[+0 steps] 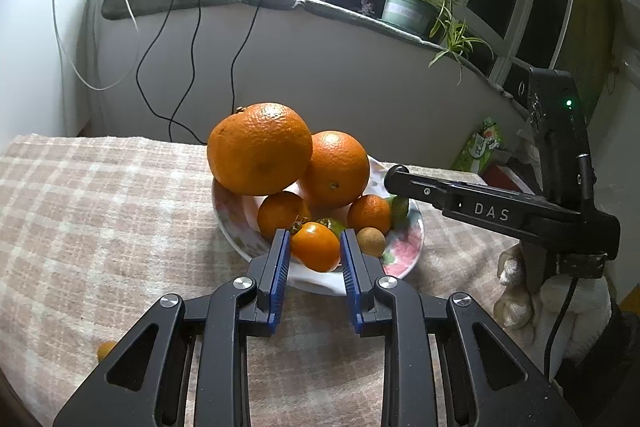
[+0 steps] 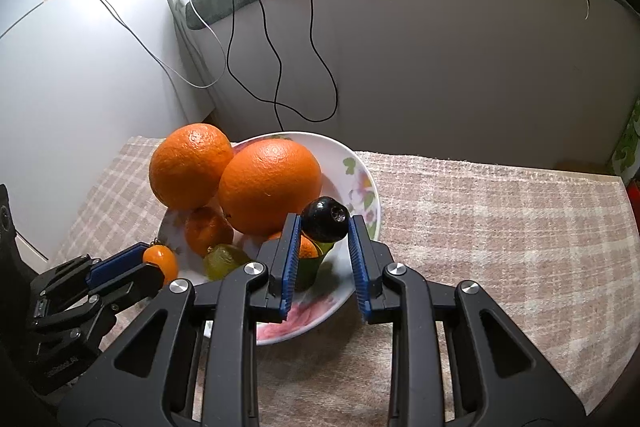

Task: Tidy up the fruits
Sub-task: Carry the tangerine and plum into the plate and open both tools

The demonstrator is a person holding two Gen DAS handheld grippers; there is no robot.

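The left gripper (image 1: 315,247) is clamped on a small orange persimmon-like fruit (image 1: 316,246), its blue pads pressing the fruit's two sides at the near rim of a flowered bowl (image 1: 404,251). From the right wrist camera the same gripper (image 2: 154,267) comes in from the lower left, the little orange fruit (image 2: 161,261) sticking out past its tips just over the bowl's left edge. The right gripper (image 2: 325,227) is closed on a small round black fruit (image 2: 325,219), held at the fingertips above the bowl's near right part (image 2: 360,187). Under and behind the black fruit lie a green fruit (image 2: 224,261) and a small tangerine (image 2: 208,229). Two big oranges (image 2: 270,185) are stacked in the bowl, the left one (image 2: 190,165) leaning on the other and overhanging the rim. In the left view a small tan round fruit (image 1: 371,242) sits just right of the left gripper's right finger, inside the bowl. The bowl stands on a beige checked cloth (image 1: 100,207) covering the table. One more small orange fruit (image 1: 105,350) lies on the cloth, well apart from the bowl, beside the left gripper's body. Behind are a wall with hanging cables (image 2: 280,67) and a potted plant (image 1: 416,3) on the sill.
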